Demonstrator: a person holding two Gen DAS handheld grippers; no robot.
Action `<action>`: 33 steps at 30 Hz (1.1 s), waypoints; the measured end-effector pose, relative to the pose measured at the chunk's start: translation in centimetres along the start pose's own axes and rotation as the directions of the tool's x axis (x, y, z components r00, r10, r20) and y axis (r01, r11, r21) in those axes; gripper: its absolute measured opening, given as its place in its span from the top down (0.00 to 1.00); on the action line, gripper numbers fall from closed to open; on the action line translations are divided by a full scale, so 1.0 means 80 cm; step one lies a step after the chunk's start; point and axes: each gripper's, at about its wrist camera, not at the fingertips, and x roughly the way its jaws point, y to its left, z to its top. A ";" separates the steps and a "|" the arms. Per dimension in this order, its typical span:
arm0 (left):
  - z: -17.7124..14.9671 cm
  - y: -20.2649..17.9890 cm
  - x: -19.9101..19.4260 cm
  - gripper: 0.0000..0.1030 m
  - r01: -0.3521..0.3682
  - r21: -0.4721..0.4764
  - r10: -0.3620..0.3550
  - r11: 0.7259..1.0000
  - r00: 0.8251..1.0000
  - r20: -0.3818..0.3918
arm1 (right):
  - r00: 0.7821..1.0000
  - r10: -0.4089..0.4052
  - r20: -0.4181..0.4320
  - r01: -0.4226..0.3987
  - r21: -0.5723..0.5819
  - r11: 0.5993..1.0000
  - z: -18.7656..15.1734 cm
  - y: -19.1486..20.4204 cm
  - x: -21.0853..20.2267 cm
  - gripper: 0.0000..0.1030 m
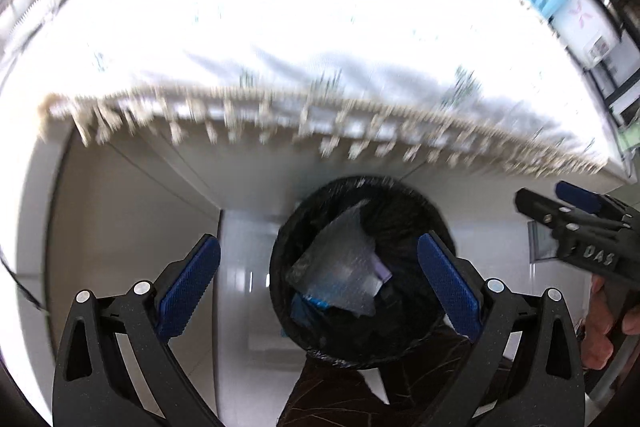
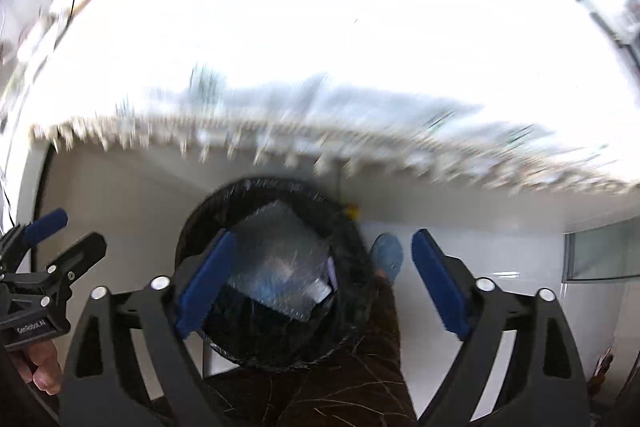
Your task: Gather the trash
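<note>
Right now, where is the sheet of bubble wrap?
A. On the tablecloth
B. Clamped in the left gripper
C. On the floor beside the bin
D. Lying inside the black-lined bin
D: the bubble wrap lies inside the black-lined bin on the floor below the table edge, while the left gripper and right gripper both hang open and empty above it.

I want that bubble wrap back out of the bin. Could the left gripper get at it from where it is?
Probably yes. The left gripper is open above the bin, and the bubble wrap lies on top of the other trash with nothing covering it.
</note>
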 end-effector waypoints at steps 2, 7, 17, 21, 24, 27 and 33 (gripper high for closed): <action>0.014 -0.004 -0.022 0.06 -0.012 0.003 0.012 1.000 1.000 0.016 | 0.999 -0.023 0.043 0.023 0.013 1.000 0.013 -0.012 -0.033 0.09; 0.045 -0.012 -0.076 0.06 -0.020 -0.007 0.021 1.000 0.998 0.064 | 0.992 -0.055 0.110 0.052 0.031 0.998 0.031 -0.029 -0.099 0.08; 0.081 -0.016 -0.110 0.06 -0.019 0.012 0.018 1.000 0.996 0.092 | 0.986 -0.060 0.153 0.050 0.067 0.996 0.044 -0.040 -0.154 0.08; 0.083 -0.018 -0.109 0.06 -0.022 0.020 0.020 1.000 0.996 0.084 | 0.988 -0.056 0.144 0.045 0.078 0.996 0.044 -0.045 -0.150 0.08; 0.082 -0.021 -0.108 0.06 -0.023 0.030 0.021 0.999 0.996 0.082 | 0.989 -0.053 0.141 0.041 0.081 0.996 0.043 -0.048 -0.148 0.08; 0.082 -0.023 -0.109 0.06 -0.024 0.034 0.021 0.999 0.997 0.080 | 0.989 -0.051 0.138 0.040 0.083 0.996 0.043 -0.049 -0.147 0.08; 0.084 -0.023 -0.110 0.06 -0.029 0.039 0.026 0.999 0.997 0.077 | 0.989 -0.052 0.139 0.041 0.082 0.996 0.044 -0.048 -0.148 0.08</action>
